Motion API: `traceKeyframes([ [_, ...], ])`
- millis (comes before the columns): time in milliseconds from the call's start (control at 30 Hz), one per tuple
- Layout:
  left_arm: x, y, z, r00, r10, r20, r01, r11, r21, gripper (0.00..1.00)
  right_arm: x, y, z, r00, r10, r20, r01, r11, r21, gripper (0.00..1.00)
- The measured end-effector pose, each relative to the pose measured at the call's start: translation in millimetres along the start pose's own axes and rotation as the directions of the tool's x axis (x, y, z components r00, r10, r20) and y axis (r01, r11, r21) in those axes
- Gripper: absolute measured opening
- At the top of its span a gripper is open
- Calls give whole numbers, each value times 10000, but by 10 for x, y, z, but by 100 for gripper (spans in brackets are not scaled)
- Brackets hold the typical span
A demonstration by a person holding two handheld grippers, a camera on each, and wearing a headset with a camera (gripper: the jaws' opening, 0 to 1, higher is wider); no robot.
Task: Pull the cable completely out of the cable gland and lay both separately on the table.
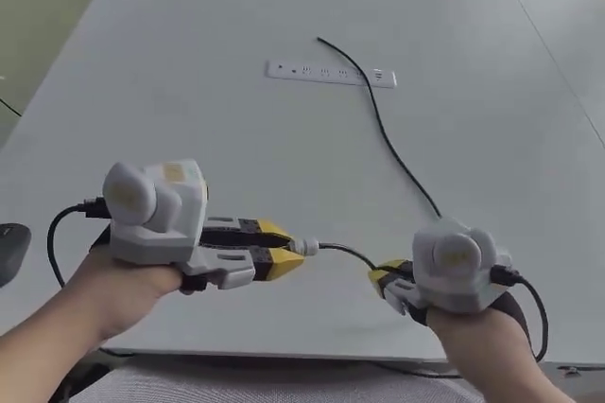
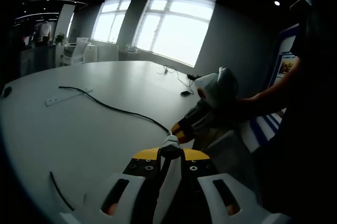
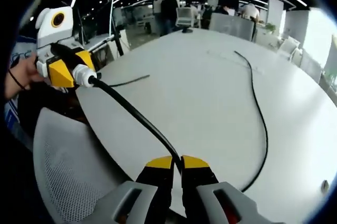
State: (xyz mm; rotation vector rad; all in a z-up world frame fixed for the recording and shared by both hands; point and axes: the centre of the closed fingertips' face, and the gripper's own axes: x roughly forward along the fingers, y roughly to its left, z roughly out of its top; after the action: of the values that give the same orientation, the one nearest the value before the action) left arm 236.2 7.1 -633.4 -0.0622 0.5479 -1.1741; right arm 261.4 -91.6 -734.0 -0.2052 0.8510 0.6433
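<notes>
Big grey desk [image 1: 284, 138] carries a long black cable [image 1: 388, 143]: far end lies by a white power strip [image 1: 331, 74], then it runs down across the top to the near edge, where both tools work. Left hand-held gripper [image 1: 291, 252] is pressed together on the white cable gland [image 1: 304, 247], which pokes out past its yellow tips; in the left gripper view the gland sits dead centre betw. the jaws. Right hand-held gripper [image 1: 381, 280] is pinching the cable near the gland, w/ a short, slightly bowed span betw. the two. Both are held up at the desk's near edge; nothing laid down yet, cable not out of the gland. Judgement: this is the pull itself. Best done w/ left as anchor, firm squeeze on the gland body, no twisting, & right drawn straight away along the gland's axis so the cable doesn't kink at the mouth. Take up the bow first, then a steady pull, no jerk. Seal inside prob. grips the jacket, so the thin cable may slip thru the right jaws; if so, re-grip close to the gland & go again. How much cable sits behind the gland can't be told, it's hidden in the left jaws. Once free, set gland & cable well apart on the desk.
</notes>
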Motion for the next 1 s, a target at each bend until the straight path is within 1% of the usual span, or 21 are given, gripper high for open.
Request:
traceKeyframes([
  [67,5,-2,-24,10000,4,-57,-4,10000,43,14,12,-4,-56,9999,-44,-165,54,9983,588,0],
  [133,8,-10,-28,10000,-18,-76,18,10000,16,14,14,-7,-64,9999,-32,-150,42,9977,674,0],
  [267,12,-6,-27,10000,-13,-81,13,10000,4,14,-2,11,-69,9998,-127,-135,136,9979,630,0],
  [367,12,0,-39,9999,-20,-160,21,10000,45,15,-17,10,-74,9999,-140,-75,146,9967,799,0],
  [433,8,0,-39,9998,-3,-174,5,9999,100,15,-32,8,-69,9999,-128,41,124,9960,888,0],
  [500,5,1,-41,9999,3,-173,0,9999,149,15,-35,11,-65,9999,-117,123,107,9965,833,0],
  [533,3,4,-44,9998,6,-174,-3,9999,163,15,-37,22,-57,9997,-63,238,48,9981,615,1],
  [567,0,8,-43,9999,28,-154,-26,9998,174,15,-37,14,-25,9989,-86,460,76,9997,224,1],
  [600,-4,15,-46,9999,53,-148,-51,9998,176,15,-40,9,-25,9986,-152,516,155,9999,-64,1],
  [667,-12,20,-58,9998,64,-176,-61,9998,164,15,-38,19,-41,9990,-122,427,128,9998,-131,1],
  [800,-24,22,-51,9999,73,-109,-72,9999,115,15,-76,12,-7,9985,-121,529,145,9988,-461,2],
  [833,-29,29,-42,9999,92,-54,-92,9999,83,15,-104,15,15,9982,-105,589,143,9978,-647,3],
  [867,-32,35,-38,9999,101,-33,-101,9999,48,15,-125,21,41,9976,-42,690,103,9961,-879,6],
  [900,-33,41,-36,9999,117,-24,-117,9999,30,15,-155,25,88,9960,-36,889,135,9937,-1110,10],
  [933,-32,44,-38,9999,120,-34,-120,9999,35,15,-180,29,116,9952,-40,973,168,9911,-1319,15],
  [967,-32,52,-45,9999,117,-67,-117,9999,42,15,-215,42,155,9944,-17,1058,205,9840,-1767,17],
  [1000,-31,56,-46,9999,111,-73,-111,9999,17,15,-238,53,163,9953,-10,963,214,9773,-2108,17],
])
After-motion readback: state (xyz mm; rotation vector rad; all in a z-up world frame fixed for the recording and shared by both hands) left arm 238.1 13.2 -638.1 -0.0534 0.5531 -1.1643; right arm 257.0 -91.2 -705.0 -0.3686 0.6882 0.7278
